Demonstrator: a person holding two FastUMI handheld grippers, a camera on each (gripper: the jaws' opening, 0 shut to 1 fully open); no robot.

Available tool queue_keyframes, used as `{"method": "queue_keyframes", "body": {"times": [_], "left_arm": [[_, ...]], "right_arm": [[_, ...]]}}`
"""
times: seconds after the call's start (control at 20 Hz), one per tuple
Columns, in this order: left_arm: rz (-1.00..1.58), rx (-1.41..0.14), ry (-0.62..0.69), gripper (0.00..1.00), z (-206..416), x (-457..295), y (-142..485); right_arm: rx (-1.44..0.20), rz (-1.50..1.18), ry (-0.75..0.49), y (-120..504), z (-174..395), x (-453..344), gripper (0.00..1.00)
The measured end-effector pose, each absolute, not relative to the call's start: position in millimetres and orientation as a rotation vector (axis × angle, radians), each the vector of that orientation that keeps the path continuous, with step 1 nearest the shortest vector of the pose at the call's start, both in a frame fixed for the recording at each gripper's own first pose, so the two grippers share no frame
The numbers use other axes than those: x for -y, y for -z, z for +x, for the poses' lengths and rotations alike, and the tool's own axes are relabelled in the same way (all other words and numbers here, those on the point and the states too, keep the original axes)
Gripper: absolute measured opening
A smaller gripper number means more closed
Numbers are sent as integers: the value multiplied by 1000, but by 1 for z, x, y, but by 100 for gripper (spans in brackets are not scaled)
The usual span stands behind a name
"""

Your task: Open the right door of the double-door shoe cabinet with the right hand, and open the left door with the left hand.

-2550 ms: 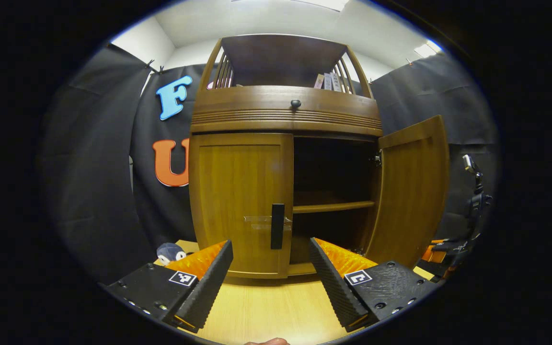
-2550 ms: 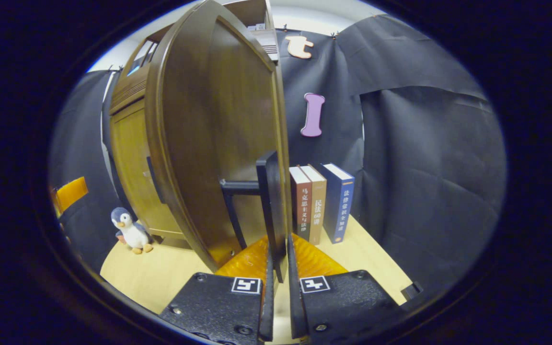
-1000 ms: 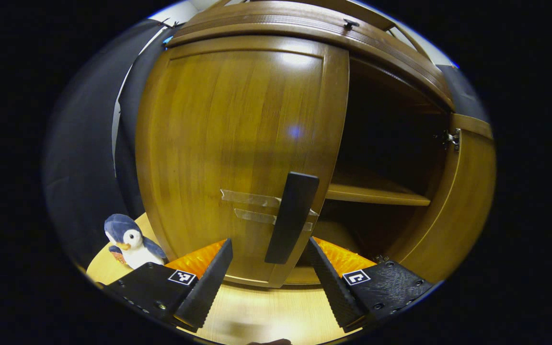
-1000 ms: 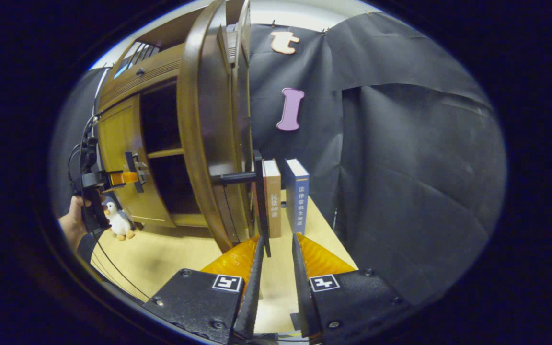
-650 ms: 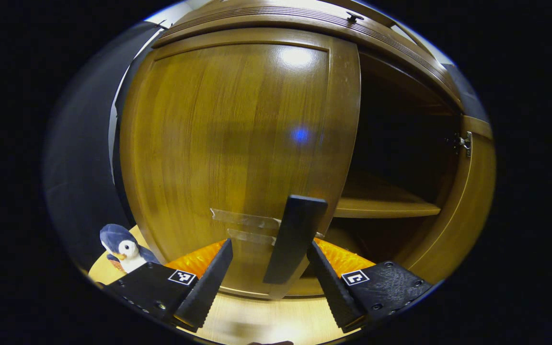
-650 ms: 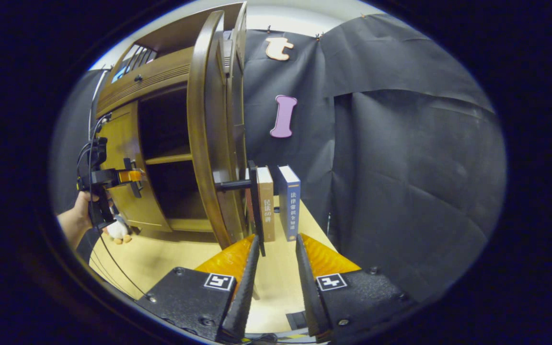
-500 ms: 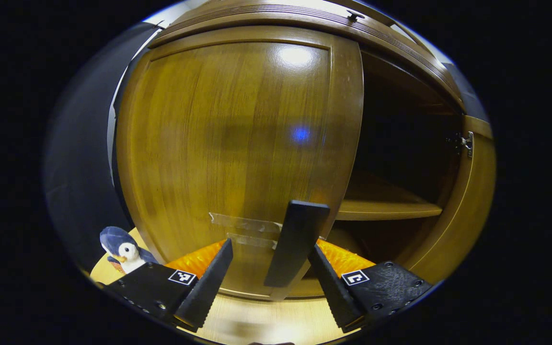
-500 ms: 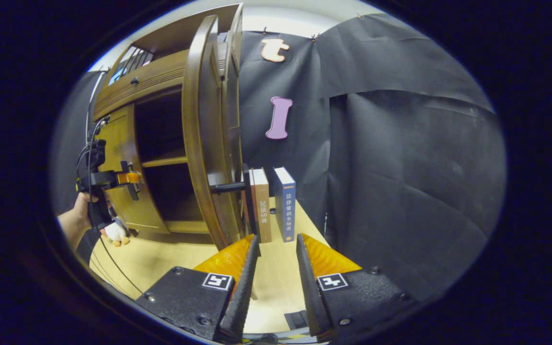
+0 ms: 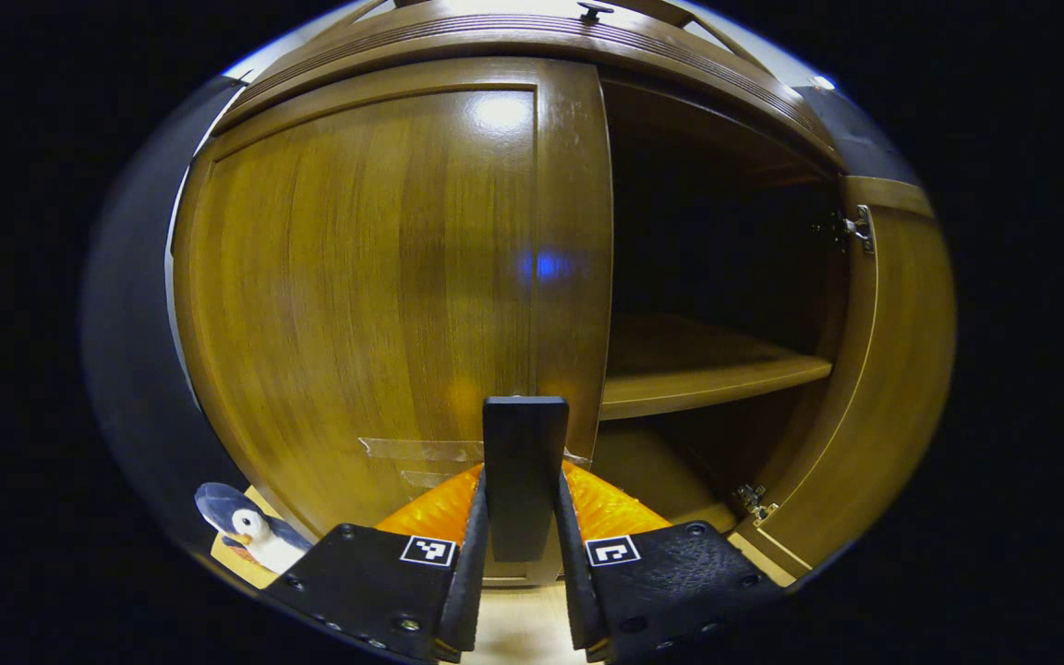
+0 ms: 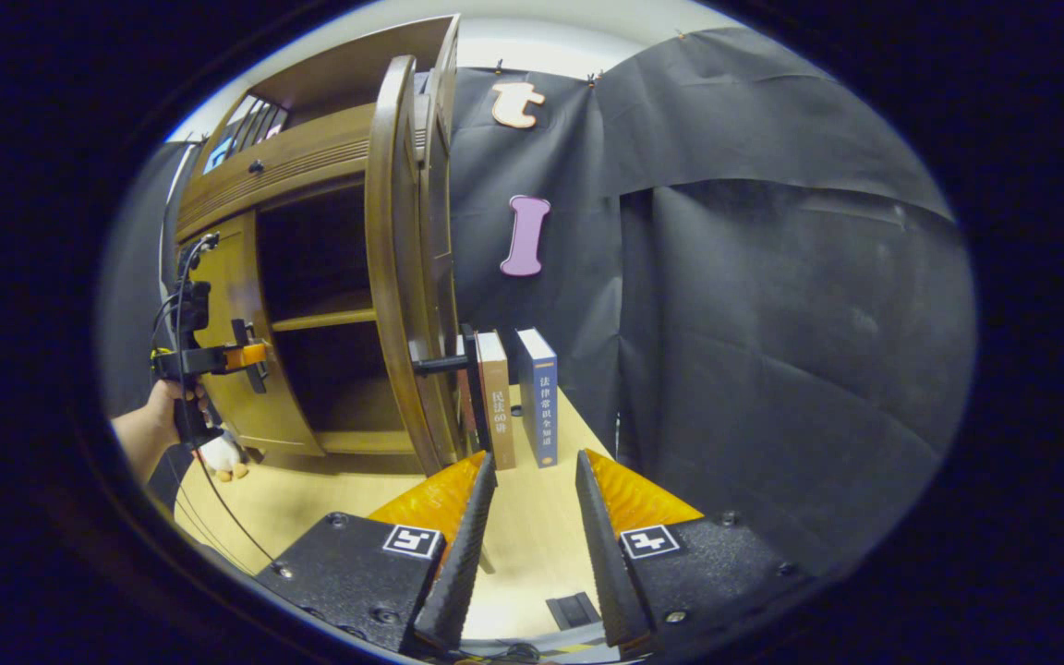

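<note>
At the bottom centre of the left gripper view: the left gripper [image 9: 521, 554] has its fingers drawn in narrow on either side of the black handle [image 9: 523, 476] of the left door [image 9: 375, 277]; both appear to press on it.
Key relation: handle stands directly ahead between the fingers, long axis upright, in line with the finger faces; it sits at the door's free edge, right of frame centre. Hinge side lies at frame left, so I judge the pull must come back toward the camera and swing leftward.
Left door: shut, or very nearly; face fills the left and centre of the frame.
Right door: right door [image 10: 403, 268] already swung wide, seen edge-on at upper centre-left of the right gripper view, its handle [image 10: 453, 365] sticking out toward the books [image 10: 513, 397].
Right gripper: right gripper [image 10: 529, 517] at bottom centre, fingers parted a moderate width, holding nothing, clear of the door.
Nearer hand: the left one, seen at far left of the right gripper view, already on its handle.
Cabinet interior: dark, one shelf [image 9: 707, 374] at mid right.
Obstacles: toy penguin [image 9: 250, 536] on the table [image 10: 310, 503] at lower left, near the door's hinge side; may lie in the swing path, cannot tell.
Progress: right door done, left door not yet opened.
</note>
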State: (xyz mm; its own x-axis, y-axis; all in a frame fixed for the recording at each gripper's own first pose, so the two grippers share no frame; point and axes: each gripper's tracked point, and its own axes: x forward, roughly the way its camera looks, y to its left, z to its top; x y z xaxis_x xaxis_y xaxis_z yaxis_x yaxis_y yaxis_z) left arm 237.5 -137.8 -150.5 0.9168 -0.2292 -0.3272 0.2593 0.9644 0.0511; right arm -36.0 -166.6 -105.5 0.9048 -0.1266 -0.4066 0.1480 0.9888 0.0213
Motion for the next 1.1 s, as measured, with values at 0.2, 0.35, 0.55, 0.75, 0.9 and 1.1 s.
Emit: {"method": "queue_keyframes", "body": {"times": [0.2,0.35,0.55,0.75,0.9,1.1], "left_arm": [[82,-337,262,26,233,136,148],[84,-350,249,27,231,135,149],[75,-363,244,27,217,128,149],[69,-364,235,27,199,121,146],[50,-371,229,26,185,116,142],[61,-365,211,27,171,108,141]], "right_arm": [[-410,57,149,104,-45,163,58],[-403,64,150,101,-50,156,58],[-400,65,125,101,-51,144,58],[-398,72,81,99,-52,126,58],[-395,59,59,98,-52,119,58],[-404,63,19,102,-51,106,58]]}}
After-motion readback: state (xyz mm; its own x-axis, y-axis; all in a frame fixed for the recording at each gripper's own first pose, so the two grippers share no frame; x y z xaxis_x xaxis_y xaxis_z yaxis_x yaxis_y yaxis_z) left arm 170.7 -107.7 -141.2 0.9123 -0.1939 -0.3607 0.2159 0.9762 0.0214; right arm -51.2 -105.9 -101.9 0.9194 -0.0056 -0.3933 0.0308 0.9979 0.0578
